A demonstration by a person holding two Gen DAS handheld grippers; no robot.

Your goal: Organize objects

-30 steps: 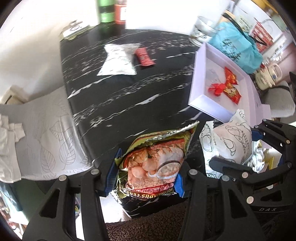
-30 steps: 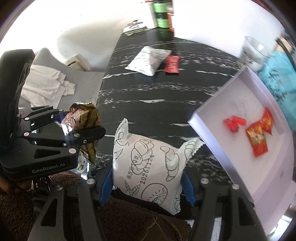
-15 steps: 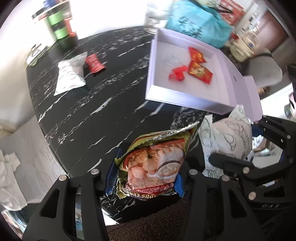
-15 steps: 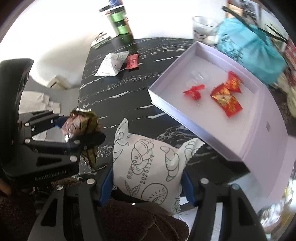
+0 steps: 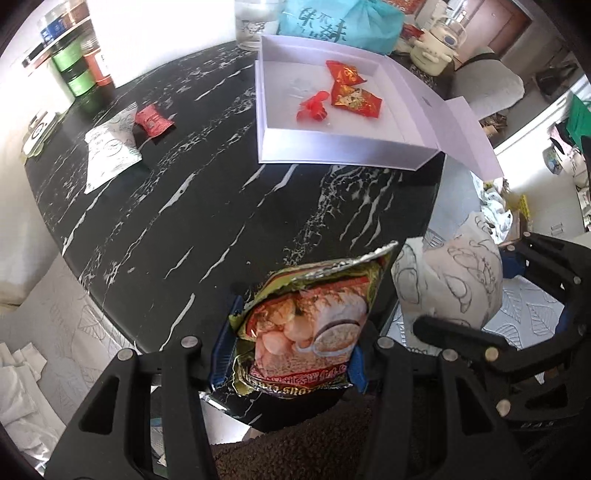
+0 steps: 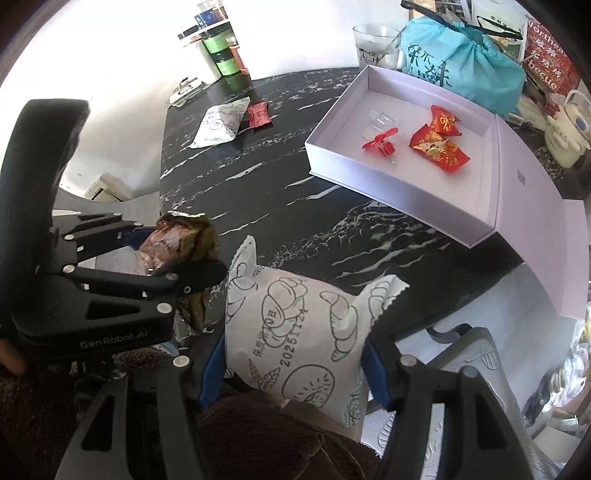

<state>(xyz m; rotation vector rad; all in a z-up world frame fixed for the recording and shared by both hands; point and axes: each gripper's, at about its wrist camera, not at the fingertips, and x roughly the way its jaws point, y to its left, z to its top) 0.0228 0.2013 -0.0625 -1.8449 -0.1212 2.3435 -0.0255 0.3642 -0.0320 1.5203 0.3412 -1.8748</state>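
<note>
My left gripper (image 5: 288, 354) is shut on a green and red snack packet (image 5: 306, 325), held above the near edge of the black marble table (image 5: 207, 206). To its right, my right gripper (image 6: 295, 358) is shut on a white bread bag with line drawings (image 6: 303, 332). The same bag (image 5: 454, 284) shows at the right of the left wrist view, and the snack packet (image 6: 181, 240) at the left of the right wrist view. An open lilac box (image 5: 332, 147) lies ahead, holding two red sachets (image 5: 354, 99) and a red candy (image 5: 314, 109).
A white bag (image 5: 110, 147) and a small red packet (image 5: 151, 120) lie on the table's far left. Green jars (image 5: 74, 74), a glass cup (image 5: 255, 22) and a teal bag (image 5: 332, 22) stand at the back. The box's lid (image 6: 535, 229) overhangs the table edge at right.
Both grippers have swung round with their packets, so the lilac box has shifted from the right toward the middle of each view and the table appears rotated. Both grips are unchanged.
</note>
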